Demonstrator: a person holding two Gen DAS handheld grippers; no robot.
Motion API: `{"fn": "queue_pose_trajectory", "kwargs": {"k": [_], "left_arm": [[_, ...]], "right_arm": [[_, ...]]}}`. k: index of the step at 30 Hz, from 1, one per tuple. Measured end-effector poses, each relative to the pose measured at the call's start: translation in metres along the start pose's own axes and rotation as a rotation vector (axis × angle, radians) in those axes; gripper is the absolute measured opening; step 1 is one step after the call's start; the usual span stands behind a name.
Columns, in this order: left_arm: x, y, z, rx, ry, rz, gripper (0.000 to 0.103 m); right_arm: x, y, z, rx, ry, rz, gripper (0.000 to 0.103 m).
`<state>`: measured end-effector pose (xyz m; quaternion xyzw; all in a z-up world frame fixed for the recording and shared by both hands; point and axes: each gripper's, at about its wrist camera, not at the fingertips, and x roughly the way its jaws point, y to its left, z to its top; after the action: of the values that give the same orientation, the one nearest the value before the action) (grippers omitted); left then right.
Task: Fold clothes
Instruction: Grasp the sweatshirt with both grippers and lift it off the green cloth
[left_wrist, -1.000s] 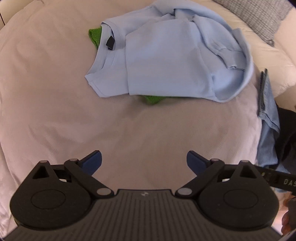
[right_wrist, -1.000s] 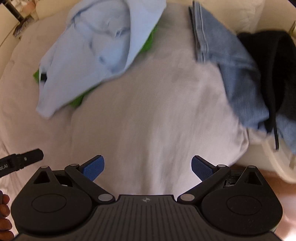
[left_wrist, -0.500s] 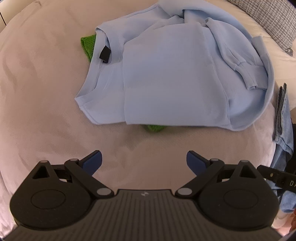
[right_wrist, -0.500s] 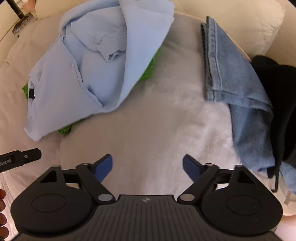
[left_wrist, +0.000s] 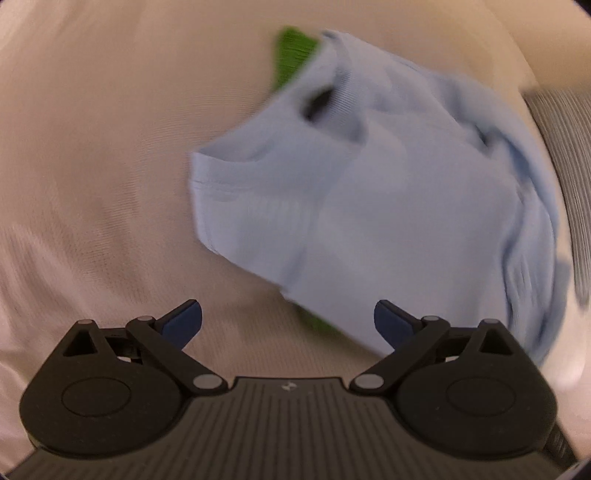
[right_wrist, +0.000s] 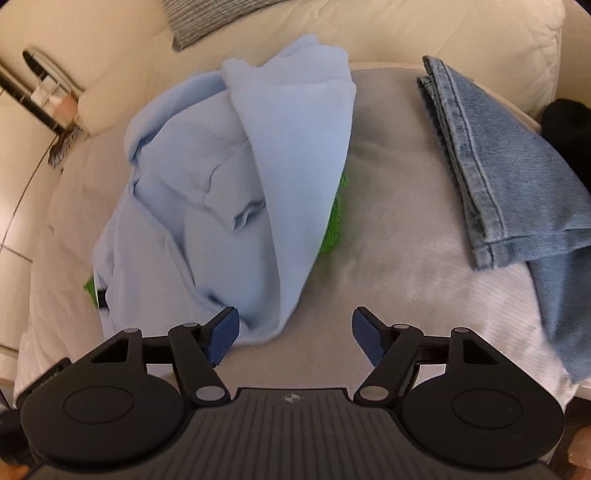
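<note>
A crumpled light blue sweatshirt (left_wrist: 388, 206) (right_wrist: 236, 206) lies on the beige bed cover (left_wrist: 92, 166), on top of a green garment (left_wrist: 293, 48) (right_wrist: 334, 221) that shows only at its edges. My left gripper (left_wrist: 288, 319) is open, just short of the sweatshirt's near hem, with nothing between its fingers. My right gripper (right_wrist: 295, 332) is open too; the sweatshirt's lower edge lies just ahead of its left fingertip (right_wrist: 223, 334). The left wrist view is blurred by motion.
Folded blue jeans (right_wrist: 495, 177) lie at the right of the bed, with a black garment (right_wrist: 569, 122) beyond them. A grey striped pillow (right_wrist: 207, 18) (left_wrist: 557, 147) and cream cushions (right_wrist: 424, 26) line the far side. A bedside rack (right_wrist: 48, 99) stands at the left.
Both grippers have moved in towards the light blue sweatshirt, which now fills more of each view. The left one has swung left, so the jeans have left its view. Both stay open.
</note>
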<state>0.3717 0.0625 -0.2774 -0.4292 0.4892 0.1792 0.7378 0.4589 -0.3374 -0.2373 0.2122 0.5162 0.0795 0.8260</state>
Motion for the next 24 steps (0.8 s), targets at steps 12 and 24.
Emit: {"fn": "queue_pose_trajectory", "kwargs": {"k": [12, 24], "left_arm": [[0.034, 0.022, 0.024, -0.225, -0.032, -0.116, 0.026], [-0.106, -0.029, 0.018, 0.180, -0.315, -0.097, 0.004]], "right_arm": [[0.024, -0.010, 0.027, 0.021, -0.063, 0.018, 0.021], [-0.082, 0.027, 0.020, -0.139, -0.275, 0.191, 0.007]]}}
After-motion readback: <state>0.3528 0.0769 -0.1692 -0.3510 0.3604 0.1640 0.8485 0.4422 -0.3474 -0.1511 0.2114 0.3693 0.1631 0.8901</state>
